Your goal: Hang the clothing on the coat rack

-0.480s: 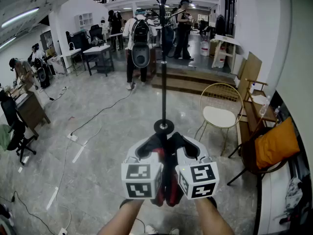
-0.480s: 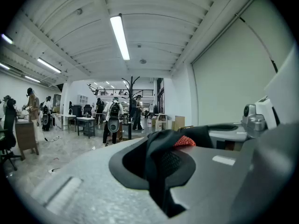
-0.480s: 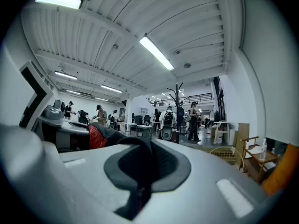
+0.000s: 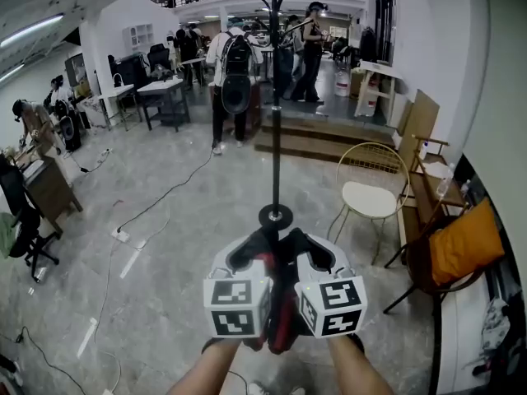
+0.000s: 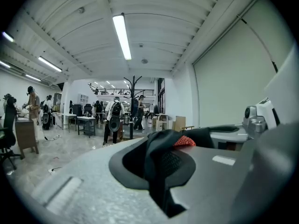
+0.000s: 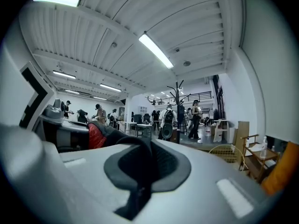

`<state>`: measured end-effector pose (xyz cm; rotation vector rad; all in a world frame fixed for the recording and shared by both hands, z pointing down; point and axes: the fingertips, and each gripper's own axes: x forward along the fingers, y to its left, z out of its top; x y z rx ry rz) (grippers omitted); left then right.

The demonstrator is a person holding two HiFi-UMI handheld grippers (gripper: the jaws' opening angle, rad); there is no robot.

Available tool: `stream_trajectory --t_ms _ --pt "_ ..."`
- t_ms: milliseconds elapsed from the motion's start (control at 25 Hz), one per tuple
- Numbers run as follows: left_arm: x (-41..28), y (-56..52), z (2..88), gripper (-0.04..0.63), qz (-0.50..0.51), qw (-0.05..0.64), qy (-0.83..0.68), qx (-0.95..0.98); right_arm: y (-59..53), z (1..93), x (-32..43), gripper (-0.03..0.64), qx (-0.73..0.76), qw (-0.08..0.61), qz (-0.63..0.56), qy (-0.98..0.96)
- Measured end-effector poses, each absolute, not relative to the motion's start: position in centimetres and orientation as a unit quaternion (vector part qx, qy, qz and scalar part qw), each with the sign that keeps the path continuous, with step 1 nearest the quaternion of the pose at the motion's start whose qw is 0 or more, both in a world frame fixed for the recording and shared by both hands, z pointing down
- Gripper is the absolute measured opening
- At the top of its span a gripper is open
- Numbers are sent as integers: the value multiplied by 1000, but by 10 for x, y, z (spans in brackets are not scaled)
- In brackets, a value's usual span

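The left tongs (image 4: 249, 257) are clenched on a fold of the garment (image 4: 280, 323), and the right tongs (image 4: 315, 257) are clenched on another fold of it. Each gripper view shows black cloth pinched in that pair's own seam, with a patch of red mesh off toward the other pair. Only the head view shows the two pairs side by side, the black and red cloth bunched between them and hanging down at six o'clock.

From the tongs, the coat rack (image 4: 275, 138) stands at twelve o'clock, well apart, with its round base on the floor (image 4: 165, 245). A wire chair (image 4: 368, 194) is at two o'clock and an orange cushion (image 4: 465, 241) at three.

Counted: two tongs, one garment, one coat rack, one wire chair, one cushion.
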<state>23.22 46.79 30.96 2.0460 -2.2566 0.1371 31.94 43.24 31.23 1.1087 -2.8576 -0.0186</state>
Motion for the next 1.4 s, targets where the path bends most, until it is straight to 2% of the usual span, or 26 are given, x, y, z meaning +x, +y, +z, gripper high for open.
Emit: stream_trajectory --t_ms 760,1400 --pt "182 441 316 17 36 49 -720 691 413 315 270 14 387 46 -19 -921" --pt "168 291 325 17 55 46 -729 681 263 323 248 14 360 24 -6 -933"
